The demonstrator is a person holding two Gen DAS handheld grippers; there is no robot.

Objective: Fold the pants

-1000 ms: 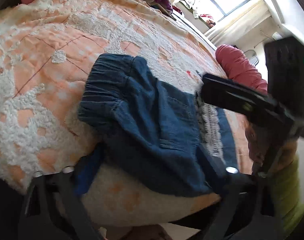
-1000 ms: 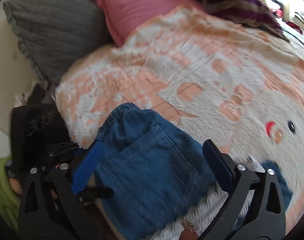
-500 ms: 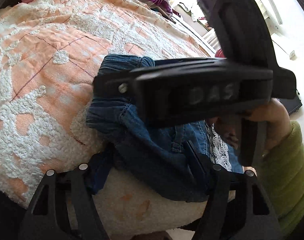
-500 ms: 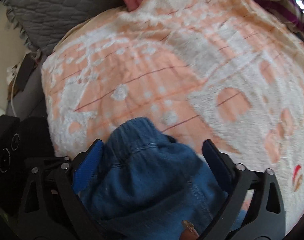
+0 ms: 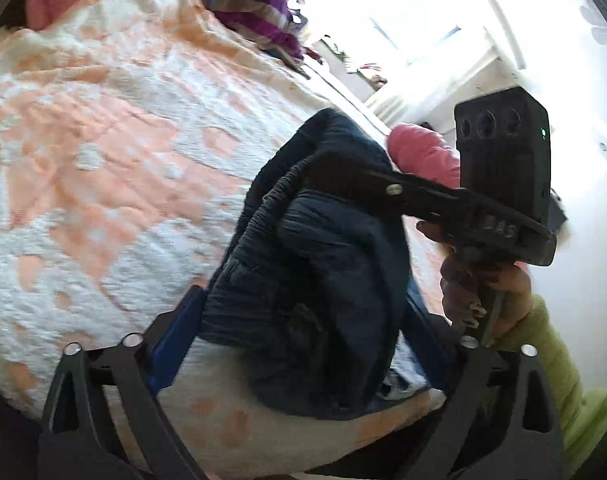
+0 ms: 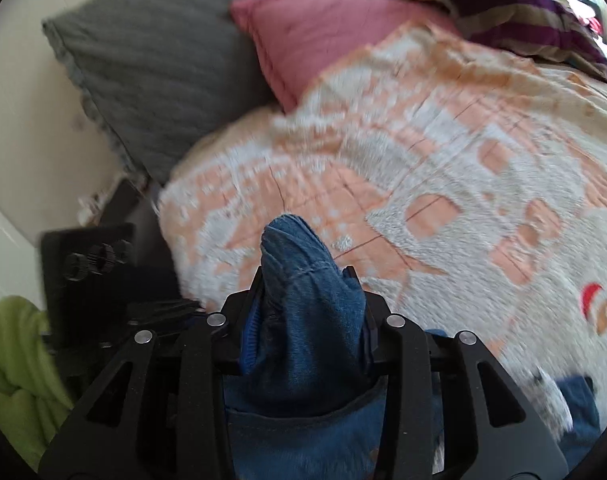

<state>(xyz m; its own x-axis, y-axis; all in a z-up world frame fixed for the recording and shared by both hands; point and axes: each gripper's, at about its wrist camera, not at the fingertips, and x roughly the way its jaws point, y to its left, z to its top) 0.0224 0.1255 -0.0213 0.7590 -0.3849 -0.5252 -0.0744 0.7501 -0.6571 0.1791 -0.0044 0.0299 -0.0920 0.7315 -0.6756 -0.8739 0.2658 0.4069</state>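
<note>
The blue denim pants lie bunched at the near edge of the bed, on the orange and white blanket. My right gripper is shut on the pants, pinching the elastic waistband, which sticks up between its jaws. In the left wrist view the right gripper holds the waistband lifted above the blanket. My left gripper is open, its blue-padded fingers on either side of the bunched denim, not closed on it.
A grey pillow and a pink pillow lie at the head of the bed. A purple striped cloth lies at the far side. Another pink cushion sits beyond the pants. The bed edge is right below my grippers.
My right gripper has closed on the waistband and lifted it off the blanket. The pants have bunched up between my left gripper's open fingers.
</note>
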